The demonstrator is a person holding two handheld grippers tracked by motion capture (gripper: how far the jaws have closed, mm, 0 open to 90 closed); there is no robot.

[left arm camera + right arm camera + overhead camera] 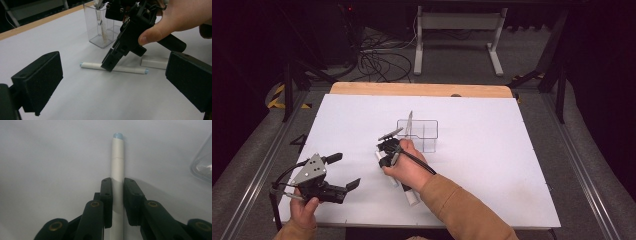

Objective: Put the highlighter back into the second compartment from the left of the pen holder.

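Note:
A white pen (117, 157) with pale blue ends lies flat on the white table. My right gripper (117, 181) is shut on it near its middle, with both pads against its sides. From the left gripper view the right gripper (110, 65) tilts down onto the pen (92, 65), a hand around its handle. In the high view that gripper (387, 152) sits mid-table, and the pen's end (378, 158) sticks out beside it. My left gripper (344, 171) rests at the front left, open, with nothing between its wide-apart jaws.
A clear plastic container (418, 135) stands just beyond the right gripper with a thin upright stick in it. A small white block (153, 62) lies beside the pen. The white sheet (492, 150) covers the table; a wooden edge (422, 89) runs along the back.

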